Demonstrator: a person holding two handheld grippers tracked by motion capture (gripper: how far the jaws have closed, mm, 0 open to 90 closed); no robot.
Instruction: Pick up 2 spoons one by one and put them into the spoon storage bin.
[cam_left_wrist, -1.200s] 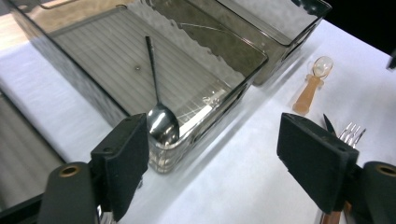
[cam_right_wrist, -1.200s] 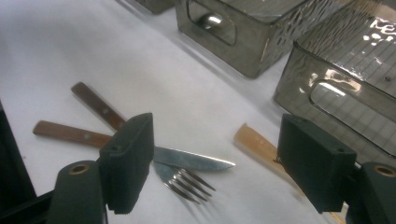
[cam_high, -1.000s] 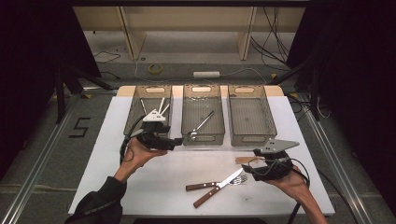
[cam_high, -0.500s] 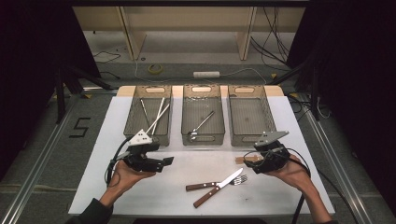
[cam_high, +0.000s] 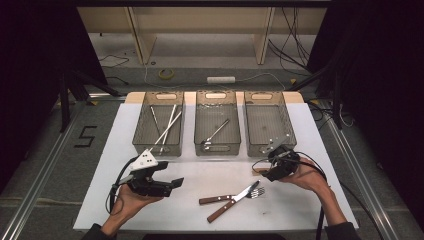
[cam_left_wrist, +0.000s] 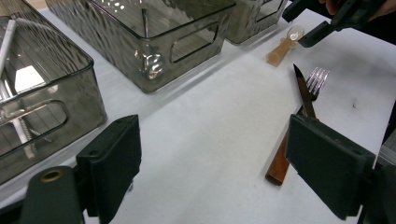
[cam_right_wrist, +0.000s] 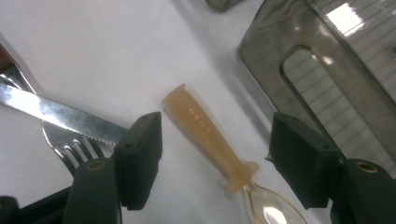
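A small spoon (cam_right_wrist: 205, 130) with a tan handle and a clear bowl lies on the white table (cam_high: 200, 170), just in front of the right bin (cam_high: 269, 122). My right gripper (cam_right_wrist: 219, 161) straddles its handle. Its jaws have just been closing, but the pads stand clear of the spoon, so it is open. In the high view the right gripper (cam_high: 266, 172) points left over the spoon (cam_high: 257, 170). My left gripper (cam_high: 175, 184) hovers open near the table's front left. Its jaws have just widened with nothing between them, and they face the knife (cam_left_wrist: 299, 93) and fork (cam_left_wrist: 317, 79).
Three clear grey bins stand in a row at the back. The left bin (cam_high: 142, 140) holds chopsticks (cam_high: 167, 125), and the middle bin (cam_high: 200, 142) holds a metal utensil (cam_high: 217, 131). A wood-handled knife (cam_high: 232, 201) and fork (cam_high: 235, 196) lie crossed at the front middle.
My left gripper has drawn back from the left bin toward the front of the table and come lower. My right gripper has shifted left and down over the spoon.
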